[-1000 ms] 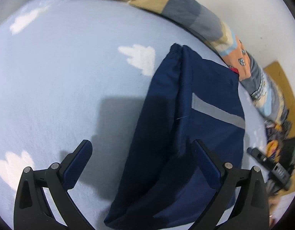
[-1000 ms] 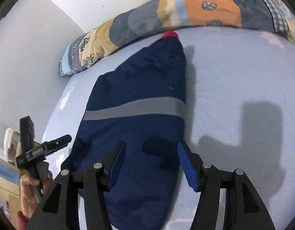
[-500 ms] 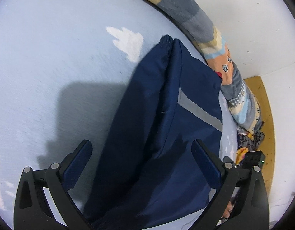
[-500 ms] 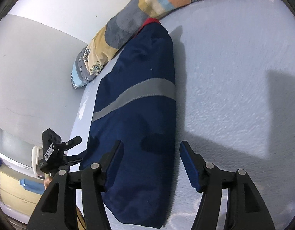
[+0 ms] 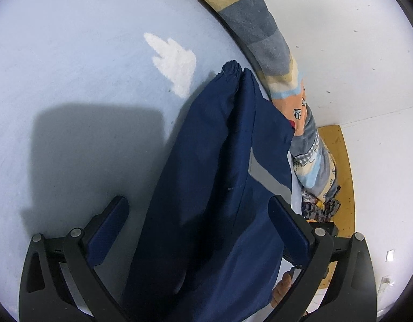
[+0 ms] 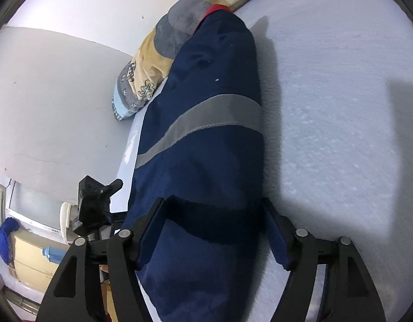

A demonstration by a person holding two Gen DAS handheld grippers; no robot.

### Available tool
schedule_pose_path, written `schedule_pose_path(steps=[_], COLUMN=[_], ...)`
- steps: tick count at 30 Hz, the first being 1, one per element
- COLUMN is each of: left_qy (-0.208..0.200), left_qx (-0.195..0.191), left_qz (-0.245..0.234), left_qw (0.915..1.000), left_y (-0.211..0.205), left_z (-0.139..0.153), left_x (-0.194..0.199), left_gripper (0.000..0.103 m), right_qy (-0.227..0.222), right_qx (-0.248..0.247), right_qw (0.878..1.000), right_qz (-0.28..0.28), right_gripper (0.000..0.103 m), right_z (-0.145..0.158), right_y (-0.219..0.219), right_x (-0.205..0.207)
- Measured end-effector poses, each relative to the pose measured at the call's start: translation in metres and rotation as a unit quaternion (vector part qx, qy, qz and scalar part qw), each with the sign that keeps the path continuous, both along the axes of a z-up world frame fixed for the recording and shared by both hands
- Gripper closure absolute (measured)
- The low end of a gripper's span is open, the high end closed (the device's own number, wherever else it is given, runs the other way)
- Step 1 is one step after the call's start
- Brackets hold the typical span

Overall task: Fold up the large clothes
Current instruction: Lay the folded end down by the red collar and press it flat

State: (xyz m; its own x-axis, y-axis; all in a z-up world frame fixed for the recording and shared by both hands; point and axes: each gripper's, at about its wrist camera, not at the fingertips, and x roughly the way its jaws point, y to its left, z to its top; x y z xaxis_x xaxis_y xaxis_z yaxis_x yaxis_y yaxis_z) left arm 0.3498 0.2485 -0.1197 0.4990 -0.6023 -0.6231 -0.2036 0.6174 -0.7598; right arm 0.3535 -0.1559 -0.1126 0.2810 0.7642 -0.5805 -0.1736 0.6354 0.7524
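Note:
A navy garment (image 5: 212,187) with a grey reflective stripe (image 6: 206,123) lies folded into a long narrow strip on the light blue bed sheet (image 5: 72,67). Its far end touches the patchwork blanket. My left gripper (image 5: 198,201) is open and hangs over the near part of the garment, with the cloth between and below its fingers. My right gripper (image 6: 212,204) straddles the other side of the near end. Its jaws are opening, the cloth lies between them, and the pads do not press on it. The left gripper (image 6: 93,201) also shows in the right wrist view.
A rolled patchwork blanket (image 5: 260,40) runs along the white wall (image 5: 354,53) behind the garment. The sheet (image 6: 340,107) spreads wide to the right of the garment. Beside the bed stand drawers (image 6: 26,257) and a wooden surface (image 5: 338,161). A hand (image 5: 283,289) shows low down.
Both grippers have sunk and tipped down toward the garment's near end, which now fills the space between their fingers. The right jaws have spread wider. The garment has not moved.

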Motion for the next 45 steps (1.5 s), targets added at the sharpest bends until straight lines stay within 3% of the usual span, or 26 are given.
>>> schedule_pose_path(steps=[6,9,11,12,14,15,17,21,28,34,40,45], left_qy=[-0.008,-0.026,-0.029,-0.034,-0.043,-0.045,-0.042,-0.047,-0.068,-0.085,-0.078,-0.066], left_qx=[0.003,-0.005,0.029,0.046,0.051,0.055,0.063,0.063,0.097,0.139,0.145,0.159], left_qz=[-0.003,-0.033,-0.042,-0.048,-0.053,-0.055,-0.051,-0.052,-0.108,-0.166,-0.170,-0.164], left_qw=[1.0000,0.9991,0.9982,0.9972,0.9964,0.9960,0.9958,0.9955,0.9871,0.9725,0.9716,0.9713], left_y=[-0.004,-0.019,-0.035,-0.042,-0.047,-0.047,-0.048,-0.052,-0.107,-0.167,-0.201,-0.220], left_z=[0.000,0.001,0.003,0.006,0.009,0.011,0.013,0.019,0.053,0.080,0.086,0.071], left_x=[0.009,0.020,0.027,0.029,0.027,0.026,0.023,0.012,-0.016,-0.064,-0.133,-0.173], left_gripper=[0.000,0.000,0.000,0.000,0.002,0.008,0.039,0.051,0.051,0.051,0.051,0.051], right_qy=[-0.024,-0.038,-0.043,-0.046,-0.058,-0.067,-0.082,-0.112,-0.149,-0.147,-0.128,-0.115], right_qx=[-0.015,-0.030,-0.034,-0.040,-0.052,-0.061,-0.075,-0.096,-0.102,-0.099,-0.093,-0.101], right_qw=[0.999,0.998,0.998,0.997,0.996,0.995,0.993,0.988,0.983,0.984,0.987,0.988], right_qz=[0.015,0.027,0.033,0.039,0.042,0.040,0.038,0.038,0.036,0.012,0.009,0.025], right_gripper=[0.022,0.022,0.022,0.023,0.035,0.048,0.058,0.064,0.066,0.067,0.067,0.067], right_z=[0.003,0.006,0.006,0.008,0.011,0.014,0.021,0.038,0.077,0.102,0.111,0.103], right_y=[0.021,0.037,0.046,0.050,0.050,0.047,0.043,0.044,0.027,-0.023,-0.053,-0.066], right_x=[0.018,0.034,0.043,0.046,0.044,0.041,0.033,0.014,-0.025,-0.070,-0.125,-0.168])
